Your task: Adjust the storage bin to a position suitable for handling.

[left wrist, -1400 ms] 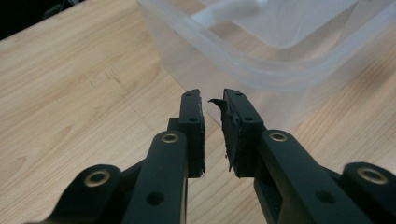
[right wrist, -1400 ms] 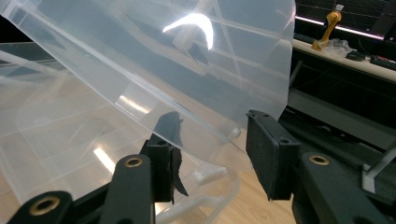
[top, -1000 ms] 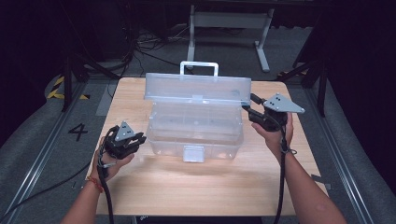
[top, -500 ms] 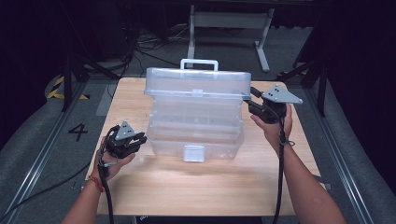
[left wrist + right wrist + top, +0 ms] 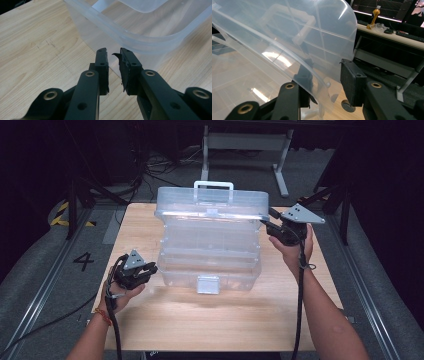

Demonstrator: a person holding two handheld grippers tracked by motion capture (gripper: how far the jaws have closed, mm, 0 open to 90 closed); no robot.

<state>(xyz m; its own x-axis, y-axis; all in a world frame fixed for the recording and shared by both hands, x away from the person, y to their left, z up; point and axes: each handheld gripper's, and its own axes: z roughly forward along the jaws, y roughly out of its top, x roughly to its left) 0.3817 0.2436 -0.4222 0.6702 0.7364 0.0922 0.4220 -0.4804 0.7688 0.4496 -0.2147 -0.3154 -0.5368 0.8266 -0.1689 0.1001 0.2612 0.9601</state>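
Note:
A clear plastic box (image 5: 210, 255) stands mid-table, its lid (image 5: 210, 200) tilted up on the far hinge with a white handle (image 5: 213, 185) on top. A latch (image 5: 208, 284) hangs on the front wall. My right gripper (image 5: 267, 222) is at the lid's right corner. In the right gripper view the right gripper (image 5: 325, 67) is open and straddles the lid's edge (image 5: 317, 82): one jaw under the plastic, one outside with a gap. My left gripper (image 5: 150, 269) sits by the box's lower left corner (image 5: 140, 42). The left gripper (image 5: 113, 53) has its jaws almost together, nothing between them.
The wooden table (image 5: 200, 320) has bare room in front of the box and to its left. Behind the table stand a metal frame (image 5: 245, 140) and floor cables. A painted 4 (image 5: 83, 261) marks the floor at left. An orange bottle (image 5: 375, 15) stands on a far desk.
The lid's front edge has swung higher, and my right gripper has risen and moved away with it. The left gripper has stayed by the box's corner.

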